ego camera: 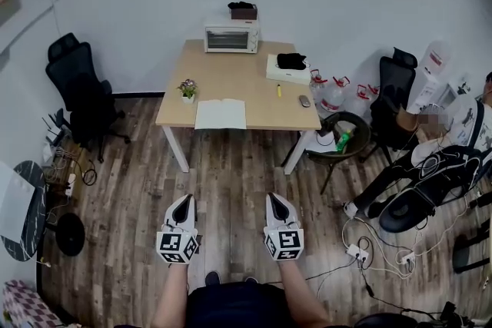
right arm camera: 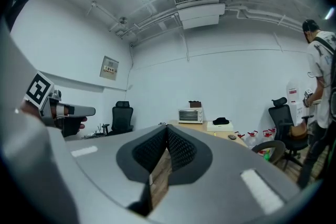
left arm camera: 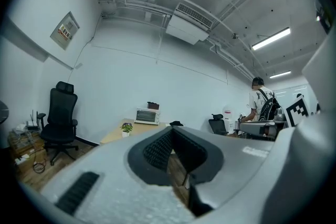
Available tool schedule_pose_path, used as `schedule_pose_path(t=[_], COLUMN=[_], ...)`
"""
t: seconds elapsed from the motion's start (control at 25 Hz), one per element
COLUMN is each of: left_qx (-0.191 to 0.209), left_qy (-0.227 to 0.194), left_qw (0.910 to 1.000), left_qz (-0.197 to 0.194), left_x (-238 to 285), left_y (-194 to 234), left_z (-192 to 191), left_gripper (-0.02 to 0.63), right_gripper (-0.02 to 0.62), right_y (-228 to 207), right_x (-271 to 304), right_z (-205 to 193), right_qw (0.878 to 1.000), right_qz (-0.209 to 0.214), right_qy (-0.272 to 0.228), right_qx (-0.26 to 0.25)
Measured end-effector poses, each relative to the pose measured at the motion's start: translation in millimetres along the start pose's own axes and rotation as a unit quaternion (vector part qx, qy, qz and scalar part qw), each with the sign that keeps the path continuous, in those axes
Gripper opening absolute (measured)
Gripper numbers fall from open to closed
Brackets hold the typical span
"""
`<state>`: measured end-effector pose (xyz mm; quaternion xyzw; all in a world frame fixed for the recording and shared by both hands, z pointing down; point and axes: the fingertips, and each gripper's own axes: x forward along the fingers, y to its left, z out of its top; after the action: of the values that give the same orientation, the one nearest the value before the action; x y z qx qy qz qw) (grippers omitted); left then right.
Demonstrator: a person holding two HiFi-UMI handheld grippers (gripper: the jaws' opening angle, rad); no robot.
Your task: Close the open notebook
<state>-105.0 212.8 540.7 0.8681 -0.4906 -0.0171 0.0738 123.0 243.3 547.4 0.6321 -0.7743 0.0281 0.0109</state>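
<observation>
Both grippers are up in front of the person, side by side over the wooden floor (ego camera: 231, 173) and well short of the table. The left gripper (ego camera: 183, 203) points level toward the table. In its own view its fingers (left arm camera: 157, 147) meet at the tips, closed, with nothing between them. The right gripper (ego camera: 275, 201) matches it, level and pointing the same way. Its fingers (right arm camera: 181, 150) are pressed together at the tips too, holding nothing.

Now the notebook (ego camera: 221, 114): it lies open and flat, pages up, at the near edge of the tabletop (ego camera: 231, 77), a little left of the middle. Neither gripper is anywhere near it; open floor lies between them.

Just left of the notebook, near the corner, stands a small potted plant (ego camera: 187, 89). At the far edge, against the wall, sits a white toaster oven (ego camera: 231, 36) with a dark box on top. To the right there is a white box (ego camera: 287, 73) with something black lying on it, and in front of that a yellow pen (ego camera: 278, 90) on the bare wood.

A black office chair (ego camera: 77, 84) stands off to the left of the table. Another person (ego camera: 461, 138) is at the far right edge of the head view.
</observation>
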Motion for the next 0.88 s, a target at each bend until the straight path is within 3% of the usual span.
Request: schedule_pose_path(t=[0.56, 0.88], left_qx=[-0.001, -0.003], left_qy=[-0.004, 0.001], left_qw=[0.9993, 0.999], left_qz=[0.037, 0.045], left_x=[-17, 9], left_y=[-40, -34], left_z=[-19, -23], left_gripper=[-0.003, -0.006], right_gripper=[0.012, 0.012], right_y=[-33, -42], right_x=[-30, 1], right_z=[-23, -22], right_qw=[1.0, 1.0], right_qz=[0.003, 0.017], right_qy=[0.017, 0.017], right_qx=[0.01, 0.015])
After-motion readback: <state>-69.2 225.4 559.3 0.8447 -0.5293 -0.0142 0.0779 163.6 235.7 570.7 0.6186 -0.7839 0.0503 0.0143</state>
